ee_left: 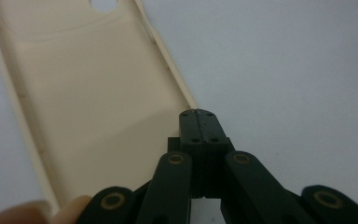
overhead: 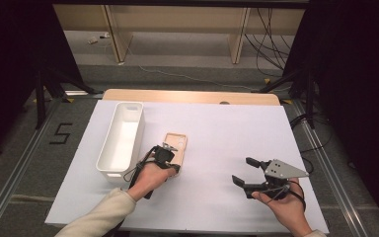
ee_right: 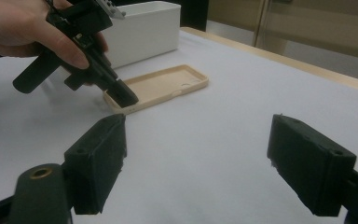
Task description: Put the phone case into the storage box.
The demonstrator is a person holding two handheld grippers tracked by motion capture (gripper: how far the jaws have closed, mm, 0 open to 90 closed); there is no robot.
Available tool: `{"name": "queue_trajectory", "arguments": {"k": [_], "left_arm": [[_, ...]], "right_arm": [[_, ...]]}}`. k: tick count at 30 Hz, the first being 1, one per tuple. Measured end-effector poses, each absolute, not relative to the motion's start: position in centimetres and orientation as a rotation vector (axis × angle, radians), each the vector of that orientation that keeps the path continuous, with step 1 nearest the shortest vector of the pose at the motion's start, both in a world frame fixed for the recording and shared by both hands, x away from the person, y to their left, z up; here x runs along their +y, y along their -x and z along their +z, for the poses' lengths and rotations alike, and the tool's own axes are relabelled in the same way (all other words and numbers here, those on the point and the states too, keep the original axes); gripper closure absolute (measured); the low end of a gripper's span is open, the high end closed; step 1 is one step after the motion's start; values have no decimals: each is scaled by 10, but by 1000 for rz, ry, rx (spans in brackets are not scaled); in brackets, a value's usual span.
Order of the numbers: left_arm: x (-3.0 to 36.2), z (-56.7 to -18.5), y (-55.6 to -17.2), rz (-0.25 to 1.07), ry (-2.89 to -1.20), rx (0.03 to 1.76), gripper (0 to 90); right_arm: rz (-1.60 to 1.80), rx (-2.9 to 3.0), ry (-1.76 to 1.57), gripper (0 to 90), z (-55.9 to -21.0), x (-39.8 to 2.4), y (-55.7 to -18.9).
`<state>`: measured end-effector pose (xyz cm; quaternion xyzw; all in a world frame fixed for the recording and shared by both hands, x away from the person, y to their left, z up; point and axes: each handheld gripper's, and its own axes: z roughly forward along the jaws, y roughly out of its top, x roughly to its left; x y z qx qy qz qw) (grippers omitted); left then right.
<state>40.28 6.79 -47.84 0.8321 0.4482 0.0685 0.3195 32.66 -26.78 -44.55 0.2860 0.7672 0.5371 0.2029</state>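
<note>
My left hand-held gripper (overhead: 170, 159) is clenched on the near right rim of the flat beige silicone phone case (overhead: 177, 143), which lies on the white surface (overhead: 227, 128) with its long axis running away from me, beside the white plastic bin (overhead: 121, 138). My right hand-held gripper (overhead: 245, 171) waits released, well apart to the right.
</note>
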Motion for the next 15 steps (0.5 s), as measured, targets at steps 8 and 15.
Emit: {"name": "queue_trajectory", "arguments": {"k": [8, 15], "left_arm": [[66, -479, -404, 182, -2180, 1177, 900], [66, -479, -404, 188, -2177, 1175, 900]], "right_arm": [[1501, 2143, -800, 209, -446, -268, -327], [1508, 2134, -804, 209, -446, -267, -327]]}}
